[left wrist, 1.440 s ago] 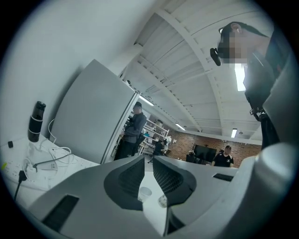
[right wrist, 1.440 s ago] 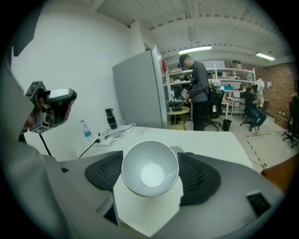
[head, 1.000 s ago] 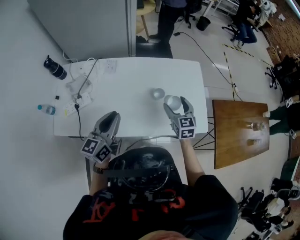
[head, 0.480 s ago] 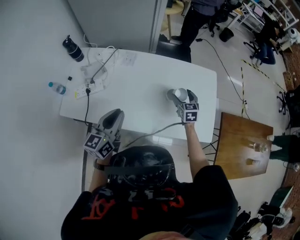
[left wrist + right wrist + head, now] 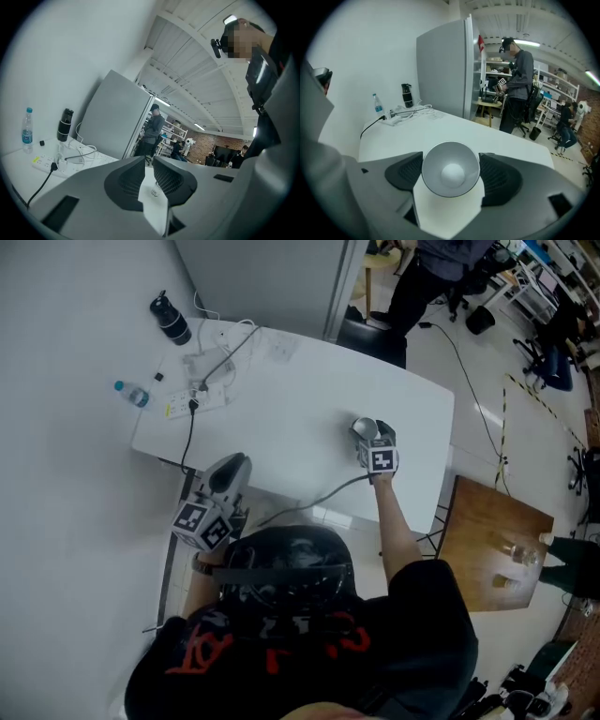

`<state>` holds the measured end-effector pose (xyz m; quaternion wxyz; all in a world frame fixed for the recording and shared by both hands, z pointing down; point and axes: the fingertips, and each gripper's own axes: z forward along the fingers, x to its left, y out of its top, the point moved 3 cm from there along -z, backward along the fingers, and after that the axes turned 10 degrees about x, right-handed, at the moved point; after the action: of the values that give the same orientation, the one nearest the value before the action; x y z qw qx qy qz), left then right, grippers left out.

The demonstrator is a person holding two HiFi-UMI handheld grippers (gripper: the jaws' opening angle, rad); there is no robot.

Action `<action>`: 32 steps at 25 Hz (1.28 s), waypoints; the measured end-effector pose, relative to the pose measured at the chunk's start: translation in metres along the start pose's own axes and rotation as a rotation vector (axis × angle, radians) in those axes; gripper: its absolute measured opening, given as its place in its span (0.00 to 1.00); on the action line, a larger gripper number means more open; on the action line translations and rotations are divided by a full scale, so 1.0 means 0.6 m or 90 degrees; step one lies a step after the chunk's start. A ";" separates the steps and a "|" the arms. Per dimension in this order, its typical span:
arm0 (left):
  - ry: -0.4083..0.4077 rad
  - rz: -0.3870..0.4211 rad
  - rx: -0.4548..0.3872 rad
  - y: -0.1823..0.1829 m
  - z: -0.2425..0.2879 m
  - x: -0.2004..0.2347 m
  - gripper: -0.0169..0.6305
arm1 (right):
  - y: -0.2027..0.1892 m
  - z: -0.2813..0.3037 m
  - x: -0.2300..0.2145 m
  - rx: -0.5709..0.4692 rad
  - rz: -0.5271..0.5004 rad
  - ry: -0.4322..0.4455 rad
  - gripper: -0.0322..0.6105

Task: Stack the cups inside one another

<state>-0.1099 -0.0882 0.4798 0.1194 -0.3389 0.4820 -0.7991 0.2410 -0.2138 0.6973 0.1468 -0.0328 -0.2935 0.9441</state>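
Since the earlier frame the right gripper has come down toward the worktop and moved to its far-right part, with the cup still between its jaws. The left gripper has shifted only a little and hangs over the near edge, well apart from the cup.

I count two grippers. In the right gripper view, the jaws of the right gripper pinch one cup from both sides, with its open mouth turned to the camera. The head view shows only one round cup shape at these jaws, and I cannot tell if a second cup is under it. In the left gripper view, the jaws of the left gripper stand slightly apart with nothing between them. Far beyond them, one small clear cup stands on the worktop.

At the far-left corner lie one dark flask, one water bottle with a blue cap, and one white power strip with cables plugged in.

The worktop is white with rounded corners, on a pale floor. A grey partition stands behind it, one person stands beyond, and one wooden table is at the right.
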 end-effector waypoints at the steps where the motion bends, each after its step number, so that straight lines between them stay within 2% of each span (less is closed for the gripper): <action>1: 0.001 0.002 0.001 -0.002 0.000 -0.001 0.12 | -0.006 0.006 0.001 0.000 -0.002 0.000 0.68; 2: 0.002 0.005 0.001 -0.004 0.001 -0.003 0.12 | -0.007 0.007 0.002 -0.007 -0.004 0.001 0.71; 4: -0.001 0.008 -0.004 -0.009 0.013 -0.008 0.12 | -0.008 -0.004 -0.008 -0.029 -0.004 0.007 0.72; 8: -0.008 0.022 0.002 0.000 0.031 0.011 0.12 | 0.000 -0.023 -0.014 -0.090 0.042 0.017 0.72; 12: 0.022 0.040 0.007 -0.003 0.039 0.053 0.12 | 0.027 -0.051 0.000 -0.164 0.068 -0.011 0.72; 15: 0.037 0.056 -0.003 0.004 0.067 0.074 0.12 | 0.067 -0.077 0.015 -0.222 0.076 -0.020 0.63; 19: 0.035 0.065 0.006 0.003 0.127 0.086 0.12 | 0.131 -0.110 0.061 -0.287 0.059 0.000 0.44; 23: 0.014 0.074 -0.020 0.034 0.161 0.058 0.12 | 0.193 -0.151 0.114 -0.345 0.041 0.030 0.28; 25: 0.001 0.092 -0.037 0.058 0.163 0.035 0.12 | 0.223 -0.183 0.140 -0.385 0.040 0.058 0.16; 26: -0.001 0.102 -0.046 0.072 0.161 0.024 0.11 | 0.238 -0.202 0.152 -0.408 0.038 0.071 0.06; 27: -0.001 0.111 -0.059 0.087 0.157 0.014 0.07 | 0.252 -0.223 0.163 -0.430 0.034 0.082 0.06; 32: -0.030 0.156 -0.156 0.191 0.107 -0.031 0.07 | 0.321 -0.336 0.199 -0.519 -0.016 0.094 0.06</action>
<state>-0.0695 -0.1806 0.3937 0.1846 -0.3081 0.6107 -0.7057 0.1073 -0.2196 0.4251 0.1539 -0.1526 -0.6320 0.7440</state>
